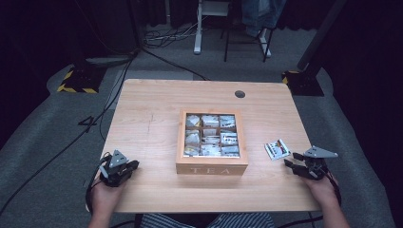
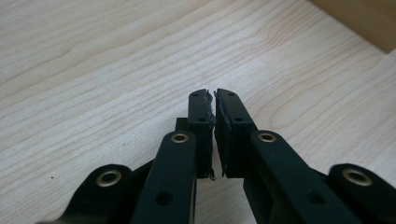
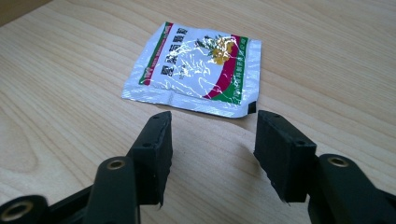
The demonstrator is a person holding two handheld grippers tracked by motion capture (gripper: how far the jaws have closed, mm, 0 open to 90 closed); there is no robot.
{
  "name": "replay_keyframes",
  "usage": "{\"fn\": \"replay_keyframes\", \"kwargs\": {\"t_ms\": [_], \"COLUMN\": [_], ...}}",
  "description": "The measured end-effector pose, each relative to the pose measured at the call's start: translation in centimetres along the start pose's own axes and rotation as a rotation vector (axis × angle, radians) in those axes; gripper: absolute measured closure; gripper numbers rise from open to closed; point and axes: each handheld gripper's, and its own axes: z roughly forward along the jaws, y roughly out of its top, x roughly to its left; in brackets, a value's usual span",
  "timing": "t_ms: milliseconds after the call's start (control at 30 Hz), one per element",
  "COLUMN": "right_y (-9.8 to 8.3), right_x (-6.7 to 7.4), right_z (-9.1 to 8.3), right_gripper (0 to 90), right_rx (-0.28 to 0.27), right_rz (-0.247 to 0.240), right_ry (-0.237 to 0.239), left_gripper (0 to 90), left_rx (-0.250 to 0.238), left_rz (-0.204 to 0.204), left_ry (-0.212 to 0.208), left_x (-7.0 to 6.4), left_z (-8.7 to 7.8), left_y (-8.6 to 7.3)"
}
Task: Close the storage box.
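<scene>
Box (image 1: pixel 212 167) sachets' print too small

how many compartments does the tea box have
9, in a three-by-three grid under the clear lid of the tea box at the table's middle: three far, three middle, three near. All seem to hold packets.

A pale, matt wooden table (image 1: pixel 152 118) with visible grain carries a light wooden tea box (image 1: pixel 212 167). Beside it lies a glossy, crinkled foil sachet (image 3: pixel 196 70). Both grippers' jaws are matt black plastic with rough-edged pads and brass-coloured rivets.
</scene>
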Motion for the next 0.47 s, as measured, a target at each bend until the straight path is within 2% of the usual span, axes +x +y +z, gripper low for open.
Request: {"fn": "replay_keyframes", "kwargs": {"t_ms": [67,167,300,367,467], "right_y": [-0.1,-0.2,-0.1,-0.1,-0.1], "right_x": [0.0,-0.3,-0.8,-0.8,-0.8], "right_z": [0.1,0.2,0.4,0.4,0.4], "right_gripper": [45.8,44.1,38.9,37.2,35.5], "right_rx": [-0.007,-0.014,-0.002,0.001,0.003], "right_rz": [0.003,0.028,0.075,0.079,0.079], "right_ry": [0.001,-0.004,0.0,-0.002,-0.001], "left_gripper": [83.6,81.5,66.8,60.5,54.1], "left_rx": [-0.002,-0.022,-0.033,-0.028,-0.022], "left_rz": [0.005,-0.021,-0.029,-0.023,0.012], "left_ry": [-0.005,-0.033,-0.081,-0.069,-0.044], "left_x": [0.2,0.6,0.9,0.8,0.4], "left_z": [0.4,0.6,1.0,1.2,1.3], "left_y": [-0.1,-0.1,0.2,0.3,0.4]}}
